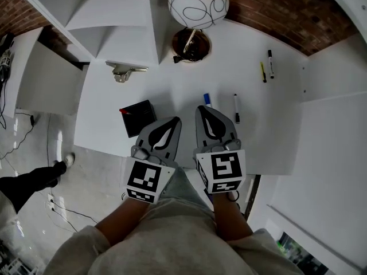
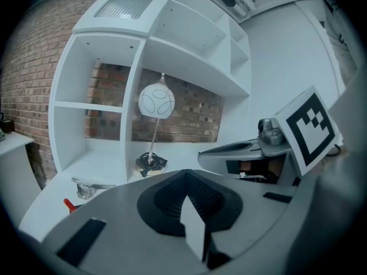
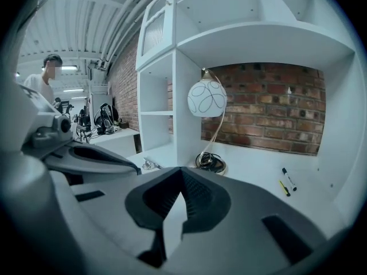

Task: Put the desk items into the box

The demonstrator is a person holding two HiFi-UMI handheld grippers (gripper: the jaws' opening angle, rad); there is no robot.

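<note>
White desk [image 1: 229, 67] fills the head view, with a red brick wall behind it and a white globe lamp with black loops [image 1: 198, 3] at the back. My left gripper [image 1: 171, 124] and right gripper [image 1: 205, 113] hang side by side over the near edge. The small black square box [image 1: 137, 118] lies just left of the left gripper, close to that edge. A blue-capped marker [image 1: 207, 100] lies just ahead of the right gripper's tip, with a black-and-white marker [image 1: 236, 107] near it. A yellow pen [image 1: 263, 72] and a black-capped white marker [image 1: 270, 63] lie well back on the right. In the left gripper view, the jaws are pressed together on nothing, pointing toward the lamp. The right gripper view shows the same: jaws together, empty, the far pens off to the right. My worry is the blue-capped marker. If I push forward with the jaws together, the tip could nudge it and send it rolling. The box looks light and sits near the edge, so a careless drop or a brush from the left gripper could shove it off the desk.
</note>
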